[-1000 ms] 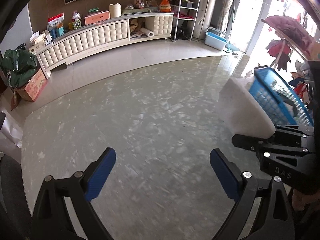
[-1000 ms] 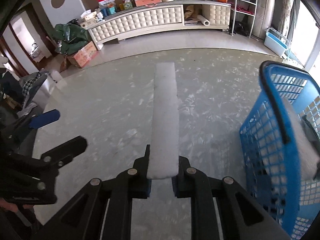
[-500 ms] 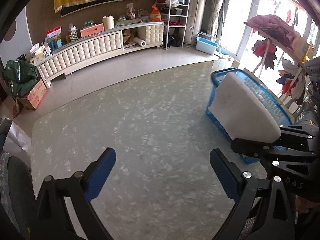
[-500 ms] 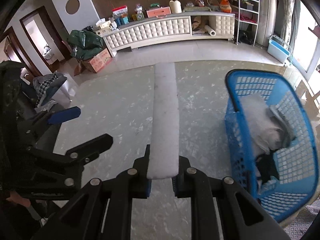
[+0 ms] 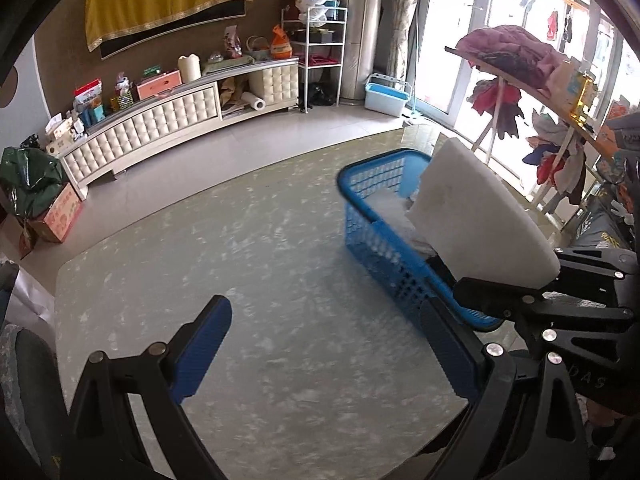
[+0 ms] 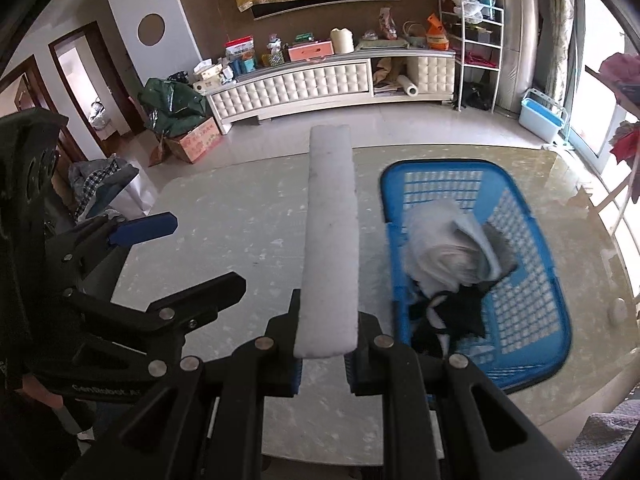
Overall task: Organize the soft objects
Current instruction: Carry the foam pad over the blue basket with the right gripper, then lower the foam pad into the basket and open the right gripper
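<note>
My right gripper (image 6: 322,354) is shut on a white foam slab (image 6: 330,236) and holds it edge-up above the glass table, just left of the blue basket (image 6: 532,312). The basket holds a rolled white cloth (image 6: 444,248) and dark clothes (image 6: 452,314). In the left wrist view the slab (image 5: 476,220) hangs over the basket's (image 5: 372,236) near rim, with the right gripper (image 5: 516,280) below it. My left gripper (image 5: 324,348) is open and empty above the table, left of the basket.
The round glass table (image 5: 240,280) has its edge near the front. A clothes rack (image 5: 520,64) stands at the right. A long white cabinet (image 5: 160,120) and a wire shelf (image 5: 322,52) line the far wall.
Both grippers have risen and pulled back. The basket has come fully into both views. The slab stays in the right gripper, beside the basket.
</note>
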The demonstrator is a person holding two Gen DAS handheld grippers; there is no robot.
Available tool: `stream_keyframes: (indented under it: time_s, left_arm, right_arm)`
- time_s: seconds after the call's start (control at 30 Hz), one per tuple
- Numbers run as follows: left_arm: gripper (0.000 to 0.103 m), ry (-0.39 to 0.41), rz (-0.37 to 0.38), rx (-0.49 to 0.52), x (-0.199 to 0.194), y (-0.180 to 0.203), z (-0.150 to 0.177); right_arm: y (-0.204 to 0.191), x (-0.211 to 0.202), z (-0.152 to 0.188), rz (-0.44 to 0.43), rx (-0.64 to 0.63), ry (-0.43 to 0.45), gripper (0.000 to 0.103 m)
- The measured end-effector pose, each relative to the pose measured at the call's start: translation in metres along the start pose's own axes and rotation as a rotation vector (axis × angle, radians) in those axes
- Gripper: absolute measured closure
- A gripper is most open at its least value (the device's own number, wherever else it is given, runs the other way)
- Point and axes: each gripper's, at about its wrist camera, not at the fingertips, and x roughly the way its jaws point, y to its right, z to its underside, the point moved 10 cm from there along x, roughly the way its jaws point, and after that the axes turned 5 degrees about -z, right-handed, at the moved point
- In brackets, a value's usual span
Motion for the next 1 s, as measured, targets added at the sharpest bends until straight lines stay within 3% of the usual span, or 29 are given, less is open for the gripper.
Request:
stream_keyframes:
  time_s: [0.43, 1.0]
  left_arm:
    - [0.009, -0.015, 0.013, 0.088, 0.017, 0.062, -0.012]
    - [0.009, -0.082, 0.054, 0.114, 0.067, 0.101, -0.014]
  right_arm:
    - [0.031, -0.017, 0.011, 0.025, 0.059, 0.017, 0.087]
    - [0.059, 0.012, 0.033, 0.039, 0.135, -0.079, 0.086]
